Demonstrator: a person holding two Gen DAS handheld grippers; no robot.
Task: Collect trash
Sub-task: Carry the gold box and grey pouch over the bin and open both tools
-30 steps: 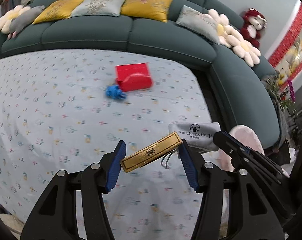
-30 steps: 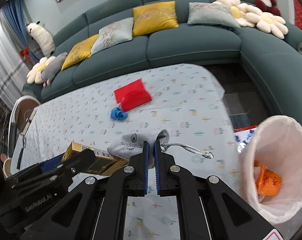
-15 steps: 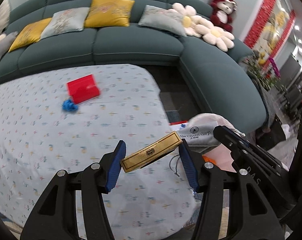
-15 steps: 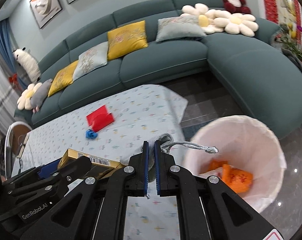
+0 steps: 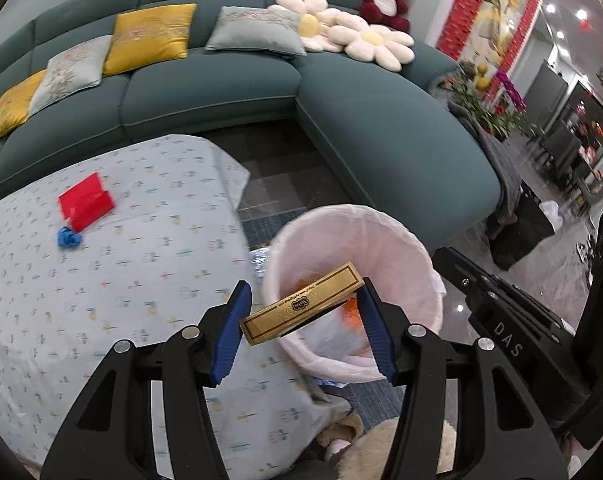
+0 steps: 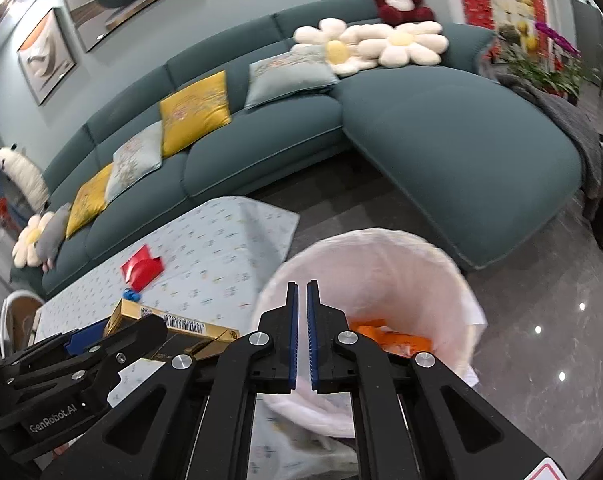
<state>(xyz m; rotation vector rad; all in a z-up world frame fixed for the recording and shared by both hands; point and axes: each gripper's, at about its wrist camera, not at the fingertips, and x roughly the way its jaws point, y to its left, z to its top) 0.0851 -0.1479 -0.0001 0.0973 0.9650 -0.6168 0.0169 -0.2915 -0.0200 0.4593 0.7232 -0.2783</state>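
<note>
Left tongs [image 5: 304, 314] around 1 gold box [image 5: 301, 304]

A home living room: teal sofa [image 6: 441, 132], cushions [image 6: 193, 110], framed pictures [image 6: 47, 54].

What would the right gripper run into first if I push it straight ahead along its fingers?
Probably the white bag lining the trash bin. The right gripper points into its open mouth, so it would likely pass the rim and meet the orange trash inside. Depth is hard to judge.

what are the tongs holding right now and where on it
Left tongs grip the gold box by its two short ends. Right tongs are nearly shut with nothing visible between them.
</note>
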